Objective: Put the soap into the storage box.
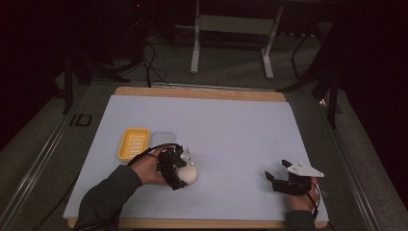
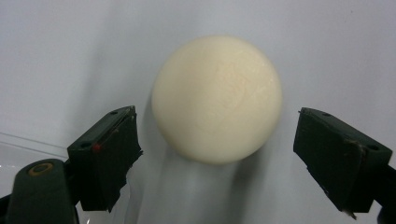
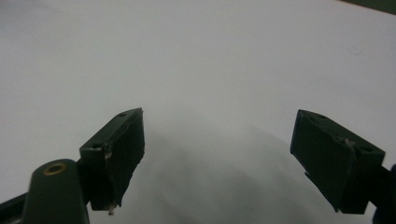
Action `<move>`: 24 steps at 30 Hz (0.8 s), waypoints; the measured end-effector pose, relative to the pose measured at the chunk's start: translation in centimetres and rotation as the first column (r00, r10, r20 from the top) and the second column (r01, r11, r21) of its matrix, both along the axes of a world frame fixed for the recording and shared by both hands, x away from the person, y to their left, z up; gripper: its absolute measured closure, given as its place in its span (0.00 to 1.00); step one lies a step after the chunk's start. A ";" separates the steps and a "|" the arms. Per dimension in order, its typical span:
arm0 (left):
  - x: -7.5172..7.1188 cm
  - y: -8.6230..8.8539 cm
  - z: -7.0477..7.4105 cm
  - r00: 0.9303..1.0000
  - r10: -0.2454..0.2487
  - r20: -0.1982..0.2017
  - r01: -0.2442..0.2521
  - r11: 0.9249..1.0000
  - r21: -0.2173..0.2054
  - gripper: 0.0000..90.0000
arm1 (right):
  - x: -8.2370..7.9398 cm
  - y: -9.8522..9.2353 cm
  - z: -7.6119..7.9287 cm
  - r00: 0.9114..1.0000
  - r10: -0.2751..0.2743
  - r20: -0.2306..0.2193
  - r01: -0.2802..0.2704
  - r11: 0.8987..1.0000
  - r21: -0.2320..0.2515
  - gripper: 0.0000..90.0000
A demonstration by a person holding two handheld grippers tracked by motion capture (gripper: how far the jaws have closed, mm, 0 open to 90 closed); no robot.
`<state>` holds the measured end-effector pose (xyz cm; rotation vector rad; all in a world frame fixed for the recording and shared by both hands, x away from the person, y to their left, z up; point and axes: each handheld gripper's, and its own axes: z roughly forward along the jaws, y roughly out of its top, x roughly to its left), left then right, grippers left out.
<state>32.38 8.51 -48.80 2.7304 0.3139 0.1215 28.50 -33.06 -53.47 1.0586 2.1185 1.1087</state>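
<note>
Likely slip risk: left gripper (image 2: 217, 154) spread wide around round cream soap (image 2: 217, 98), no contact; smooth curve may squirt out. Right gripper (image 3: 217, 158) spread, empty, over table (image 1: 231, 125).

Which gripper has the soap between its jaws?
The left gripper: the round cream soap sits between its open jaws, untouched. The right gripper is open over bare mat.

Dim room, white-legged table (image 1: 230, 29) behind

Cream round soap (image 2: 217, 99), yellow ridged dish (image 1: 133, 143), pale lavender mat (image 1: 231, 125)
</note>
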 end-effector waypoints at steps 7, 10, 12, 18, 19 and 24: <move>0.1 -0.6 -0.4 1.000 -0.010 -0.011 0.011 1.000 0.019 0.17 | 0.0 0.0 0.0 1.000 0.001 -0.001 -0.001 1.000 -0.003 0.20; 0.2 -0.8 -0.5 1.000 -0.016 -0.016 0.017 0.999 0.029 0.16 | 0.0 0.0 0.0 1.000 0.001 0.000 -0.001 1.000 -0.003 0.20; 0.2 -1.0 -0.6 1.000 -0.017 -0.016 0.018 0.999 0.035 0.16 | 0.0 0.0 0.0 1.000 0.001 0.000 -0.001 1.000 -0.003 0.20; 0.3 -1.4 -0.9 0.999 -0.025 -0.022 0.026 0.998 0.049 0.16 | 0.0 0.0 0.0 1.000 0.000 0.001 0.000 1.000 0.001 0.20; 0.3 -1.5 -1.0 0.999 -0.029 -0.022 0.030 0.998 0.051 0.16 | 0.0 0.0 0.0 1.000 0.000 0.001 0.000 1.000 0.001 0.20; 0.4 -1.7 -1.1 0.999 -0.036 -0.024 0.037 0.998 0.057 0.17 | 0.0 0.0 0.0 1.000 0.000 0.002 0.000 1.000 0.002 0.20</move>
